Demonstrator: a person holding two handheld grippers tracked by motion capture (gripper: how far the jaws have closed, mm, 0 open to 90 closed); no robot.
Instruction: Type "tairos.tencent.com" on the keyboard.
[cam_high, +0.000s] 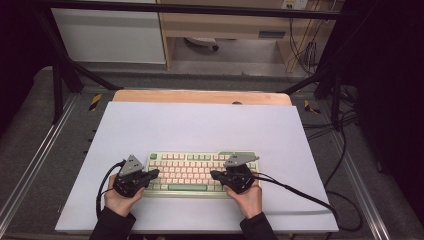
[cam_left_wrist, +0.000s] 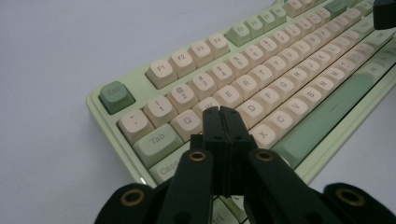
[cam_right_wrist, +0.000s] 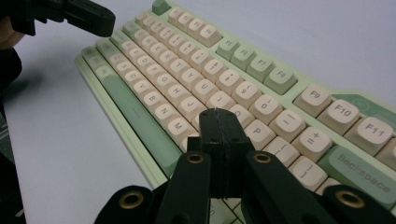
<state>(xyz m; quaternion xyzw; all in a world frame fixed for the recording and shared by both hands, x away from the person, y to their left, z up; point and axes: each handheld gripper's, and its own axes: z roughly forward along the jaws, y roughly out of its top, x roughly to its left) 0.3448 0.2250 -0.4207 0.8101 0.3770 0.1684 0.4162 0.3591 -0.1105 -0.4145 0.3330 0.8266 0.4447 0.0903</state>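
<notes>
One keyboard (cam_high: 192, 174), two grippers, two hands, one white mat (cam_high: 200, 130).

Keyboard lying flat at near middle of mat: pale green case, cream keys, darker green Esc, Tab, spacebar, Backspace.

Left gripper (cam_high: 155, 173) hovering over keyboard's left end, jaws clenched together, gripping nothing; tips hanging above Q-A keys in left gripper view (cam_left_wrist: 219, 112).

Right gripper (cam_high: 214, 175) hovering over right half, jaws likewise pressed shut, empty (cam_right_wrist: 219, 114).

Wooden table edge (cam_high: 200, 96) showing beyond mat. Black cables (cam_high: 300, 195) trailing across mat to right. Nothing blocking keys.
</notes>
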